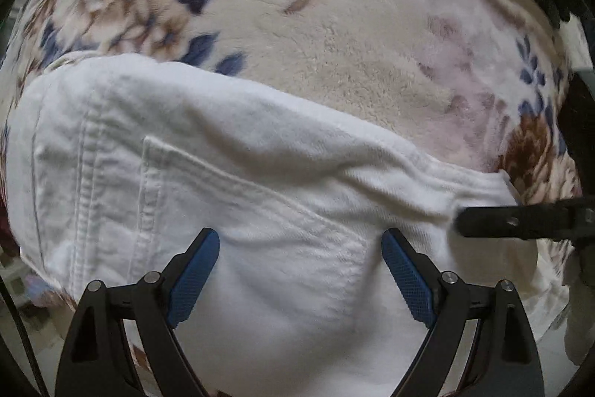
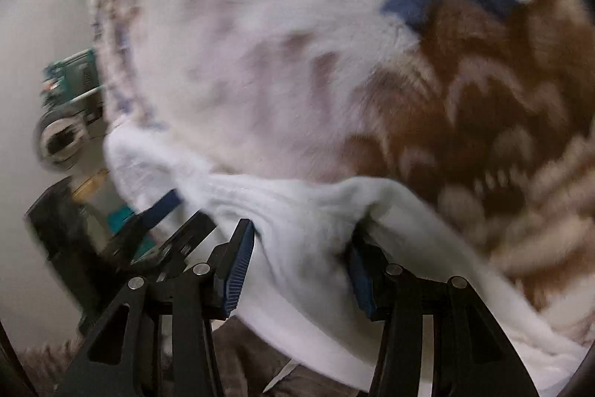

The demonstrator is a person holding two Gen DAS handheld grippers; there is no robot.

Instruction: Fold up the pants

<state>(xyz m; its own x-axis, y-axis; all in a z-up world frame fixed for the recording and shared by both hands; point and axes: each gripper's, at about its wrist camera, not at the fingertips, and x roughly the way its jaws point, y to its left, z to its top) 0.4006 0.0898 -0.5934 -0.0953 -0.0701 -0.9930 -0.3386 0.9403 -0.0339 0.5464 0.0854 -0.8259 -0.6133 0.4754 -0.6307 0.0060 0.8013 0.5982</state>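
- Left gripper (image 1: 300, 248): jaws spread wide, pointing down over the white pants (image 1: 208, 173). Blue pads (image 1: 195, 276) stand clear on either side of a patch of cloth; nothing is pinched. Released.
- Directly under and between the left jaws lies the back pocket (image 1: 238, 211) of the pants, its stitched outline visible. A double-stitched seam (image 1: 87, 196) runs down the cloth to the left of it.
- Pants lie flat on a floral fleece blanket (image 1: 334, 36), cream with blue and brown flowers. The garment's upper edge runs diagonally from upper left to lower right across the left wrist view.
- At the right edge of that view a black finger of the right gripper (image 1: 520, 220) reaches in and meets the pants' edge near a corner.
- Right gripper (image 2: 303, 240): jaws about half apart, with a bunched fold of the white pants (image 2: 297, 226) lying between them. The view is motion-blurred; cloth drapes over the right-hand pad (image 2: 359, 270) and against the left-hand one. Cannot tell whether the pads press on it.
- From the right jaws the cloth trails left to a raised corner and right in a long band toward the frame's lower right edge.
- Beyond, the blanket (image 2: 279, 43) fills the upper frame, with a large brown bloom at right.
- Left gripper's black frame and one blue pad (image 2: 163, 207) show at lower left of the right wrist view, beside blurred items on the floor (image 2: 70, 77).
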